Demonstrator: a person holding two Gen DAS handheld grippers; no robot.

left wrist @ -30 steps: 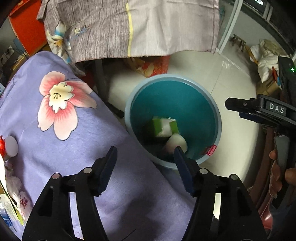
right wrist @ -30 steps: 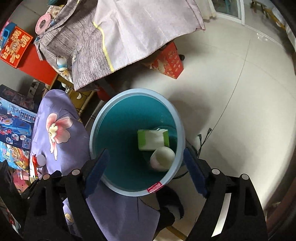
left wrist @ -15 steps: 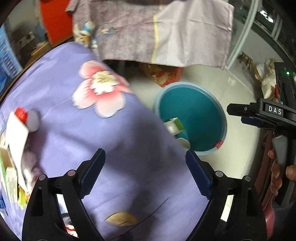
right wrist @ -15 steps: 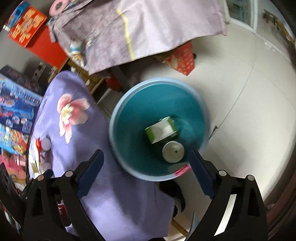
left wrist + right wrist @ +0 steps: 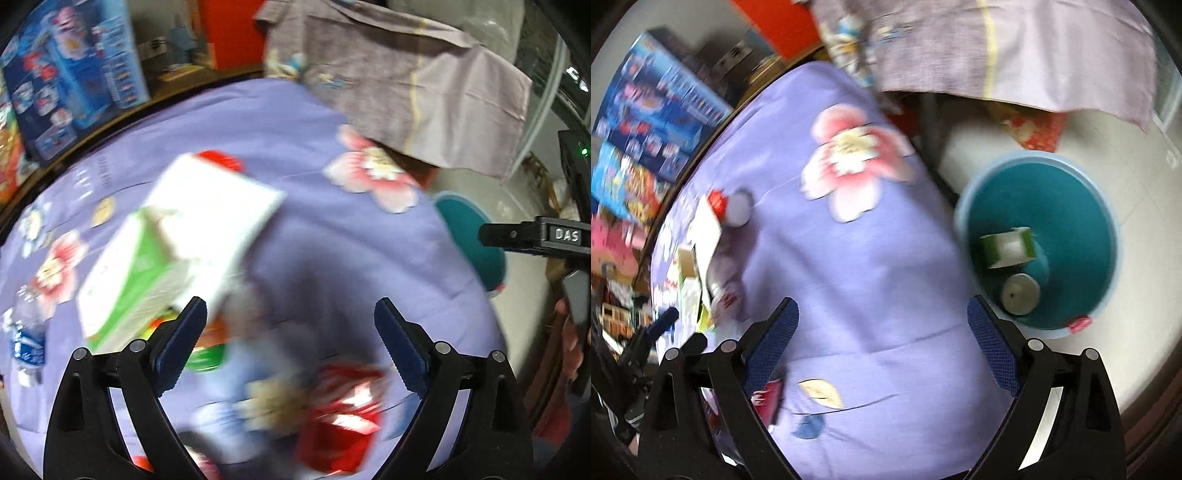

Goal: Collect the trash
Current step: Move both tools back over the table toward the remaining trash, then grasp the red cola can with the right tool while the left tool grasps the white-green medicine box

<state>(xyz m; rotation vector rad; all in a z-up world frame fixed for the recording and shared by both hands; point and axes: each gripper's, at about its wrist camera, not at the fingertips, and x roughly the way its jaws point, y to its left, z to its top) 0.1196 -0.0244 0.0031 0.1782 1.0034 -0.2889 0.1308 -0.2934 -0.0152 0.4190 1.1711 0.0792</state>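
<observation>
Litter is what both grippers are after, and this looks like the reach for the next piece. The left gripper [image 5: 288, 332] hangs over the purple flowered tablecloth [image 5: 332, 240] with its jaws spread wide and nothing between them. Just ahead of its left finger lies a white and green carton [image 5: 173, 254], badly blurred, with a red packet [image 5: 343, 410] near the right finger and a small blue-labelled bottle [image 5: 26, 343] far off to the left. The right gripper [image 5: 882, 339] is also wide apart and empty, hovering near the table edge.

The teal bucket [image 5: 1071, 206] stands on the floor to the right of the table, and already holds a green and white carton [image 5: 1008, 247] and a round pale cup [image 5: 1021, 293], touching or nearly so.

My guess is the next move calls for the left gripper to slow down, square its fingers around the carton on the cloth and close across a narrow side, since a broad box could slip out. The blur makes the exact edges hard to judge.

A second ago the left gripper looked straight down into the bucket with the jaws closer together; since then it has swung left over the table and opened wider. The right one has drifted the same way, so the bucket now sits off to its right.
</observation>
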